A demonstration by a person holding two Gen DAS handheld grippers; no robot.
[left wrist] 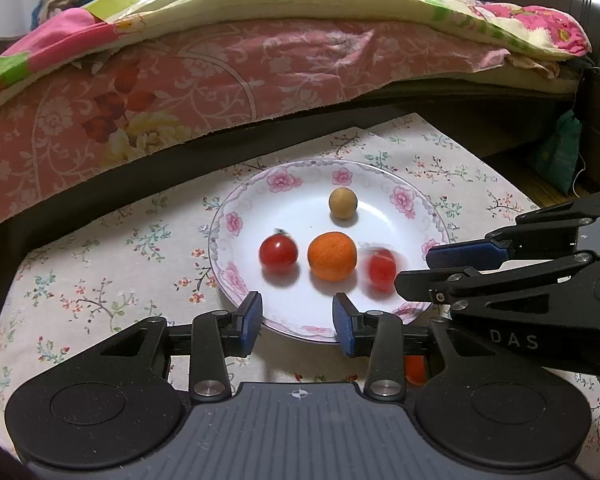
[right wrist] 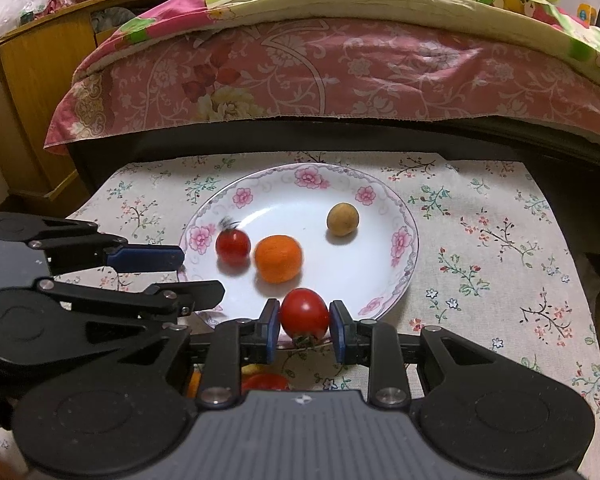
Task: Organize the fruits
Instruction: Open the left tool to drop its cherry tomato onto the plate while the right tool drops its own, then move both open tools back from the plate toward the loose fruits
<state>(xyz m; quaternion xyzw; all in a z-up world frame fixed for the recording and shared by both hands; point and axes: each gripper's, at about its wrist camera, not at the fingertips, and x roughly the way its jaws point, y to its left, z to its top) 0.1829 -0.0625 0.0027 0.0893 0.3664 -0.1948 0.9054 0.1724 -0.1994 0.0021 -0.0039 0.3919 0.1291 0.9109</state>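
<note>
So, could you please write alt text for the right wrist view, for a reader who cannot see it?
The right gripper clamps a red tomato over the near rim of a floral plate. On the plate lie a smaller tomato, an orange and a tan round fruit. The left gripper reaches in from the left; a bed stands behind.

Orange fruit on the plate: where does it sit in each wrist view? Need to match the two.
Left wrist: orange fruit mid-frame, above the open left gripper, red tomatoes on both sides.
Right wrist: orange fruit left of centre, up-left of the tomato clamped in the right gripper.
Shared landmark: the brown round fruit further back on the plate.
</note>
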